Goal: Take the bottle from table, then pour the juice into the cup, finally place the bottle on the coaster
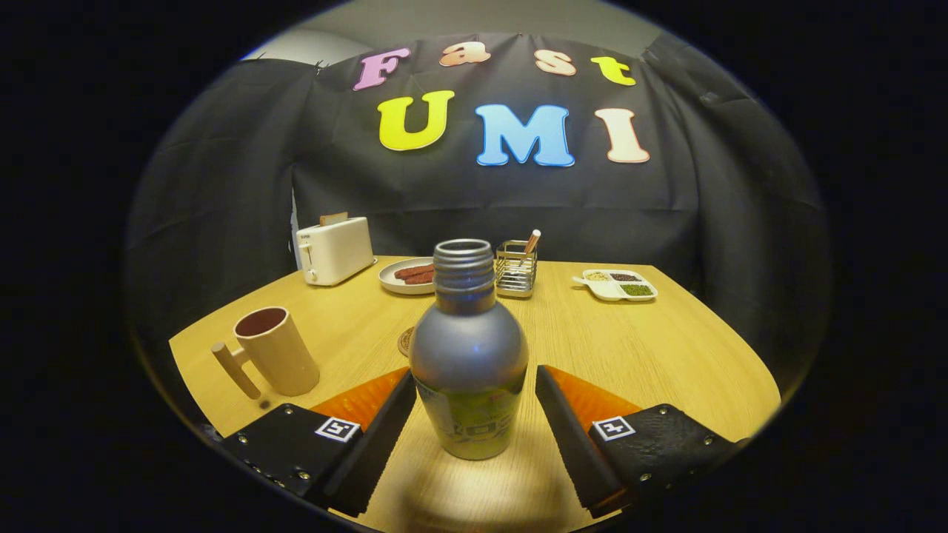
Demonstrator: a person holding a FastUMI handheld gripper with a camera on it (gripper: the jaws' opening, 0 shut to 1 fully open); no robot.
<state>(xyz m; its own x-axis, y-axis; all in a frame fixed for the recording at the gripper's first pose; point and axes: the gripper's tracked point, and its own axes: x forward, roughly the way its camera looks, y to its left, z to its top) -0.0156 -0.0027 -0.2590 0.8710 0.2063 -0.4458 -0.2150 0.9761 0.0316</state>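
Two fingers of your gripper (474,400) stand spread apart low in the frame, one on each side of the grey metal bottle with an open threaded neck and a greenish label (469,363); a narrow gap shows on both sides, so neither finger presses on it. The bottle stands upright on the round light wooden table (652,348), right between the fingers at centre frame, its cap off and its mouth uncovered. To the lower left, just beyond your left finger, you have the tan plastic cup with a side handle (272,352), upright and well apart from the bottle, handle pointing to the left. Just behind the bottle's left shoulder a small round brown coaster (405,341) lies flat on the table, mostly hidden by the bottle. Farther back, along the far edge, you see a white toaster with a slice of bread in it (335,250) at the upper left, a pale round plate with reddish sausages (409,277) beside it, a wire metal holder with a stick-like utensil (516,268) right behind the bottle's neck, and a white divided dish of grains (616,284) to the right.
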